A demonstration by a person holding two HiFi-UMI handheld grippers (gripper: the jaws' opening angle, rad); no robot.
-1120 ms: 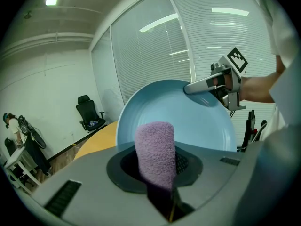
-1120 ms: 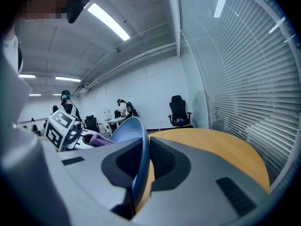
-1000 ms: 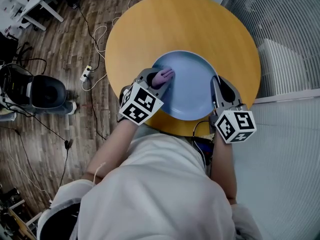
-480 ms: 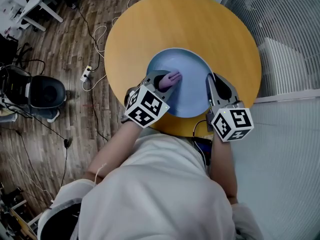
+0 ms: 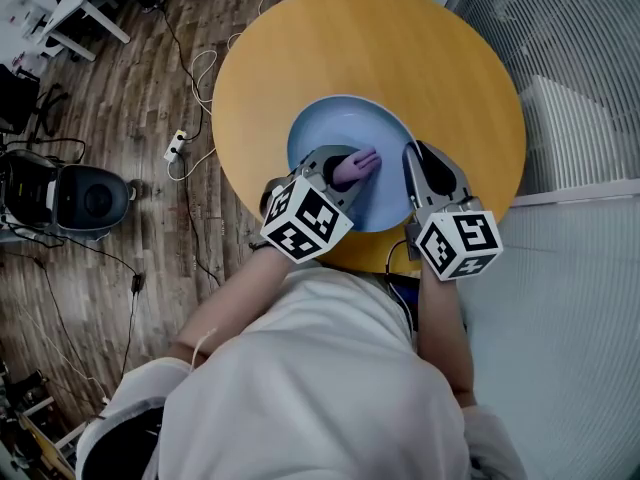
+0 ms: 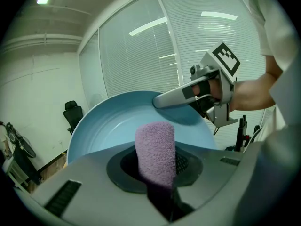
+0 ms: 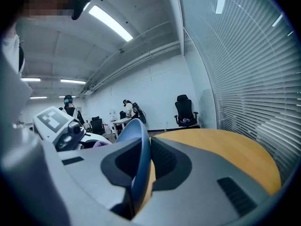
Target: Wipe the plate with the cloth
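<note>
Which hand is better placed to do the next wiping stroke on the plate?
Left. The left tongs grip the cloth, whose end is over the plate. The right tongs are clamped on the plate's rim, steadying it, and hold no cloth.

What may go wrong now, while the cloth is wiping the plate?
The right gripper clamps the plate only at its thin rim; pressure from the cloth in the left gripper might twist it loose. The plate lies near the table's front edge, so a slip may send it off.
</note>
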